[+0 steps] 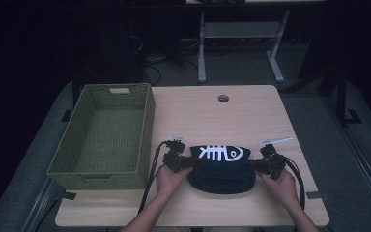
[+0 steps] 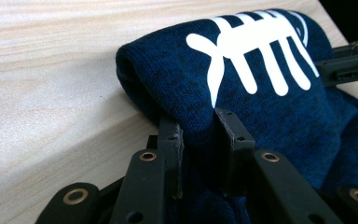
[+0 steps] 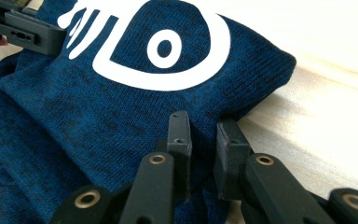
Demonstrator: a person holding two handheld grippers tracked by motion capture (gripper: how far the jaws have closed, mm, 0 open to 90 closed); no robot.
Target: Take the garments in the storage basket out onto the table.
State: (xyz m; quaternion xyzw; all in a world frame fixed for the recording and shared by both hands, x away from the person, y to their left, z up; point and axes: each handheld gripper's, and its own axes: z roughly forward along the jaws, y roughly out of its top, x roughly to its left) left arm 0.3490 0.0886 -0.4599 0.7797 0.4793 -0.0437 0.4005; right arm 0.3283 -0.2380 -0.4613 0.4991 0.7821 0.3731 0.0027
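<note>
A folded dark blue sweater [image 1: 221, 166] with a white fish-skeleton print is seen lying near the front edge of the table [image 1: 251, 116], roughly at the middle of that edge. It is held at both ends. In the left gripper view, the left gripper [image 2: 199, 140] is clamped on a fold of the knit at the sweater's left end, cloth being pinched between the jaws. In the right gripper view, the right gripper [image 3: 204, 140] is likewise closed on the fabric at the right end, close beside the printed fish head. The folding appears to be largely done, since the sweater is gathered into a compact bundle, though a lower layer is seen bulging out toward the front edge. What seems to be left is a last tidying and, judging by its nearness, a transfer into the green woven basket [image 1: 147, 121], which stands empty along the left edge of the table.

The table is of pale wood grain, with a round cable hole [image 1: 223, 98] near its back edge. The room beyond is dark; a white desk frame [image 1: 241, 46] and loose cables [image 1: 149, 63] on a grey floor are made out behind the table.
</note>
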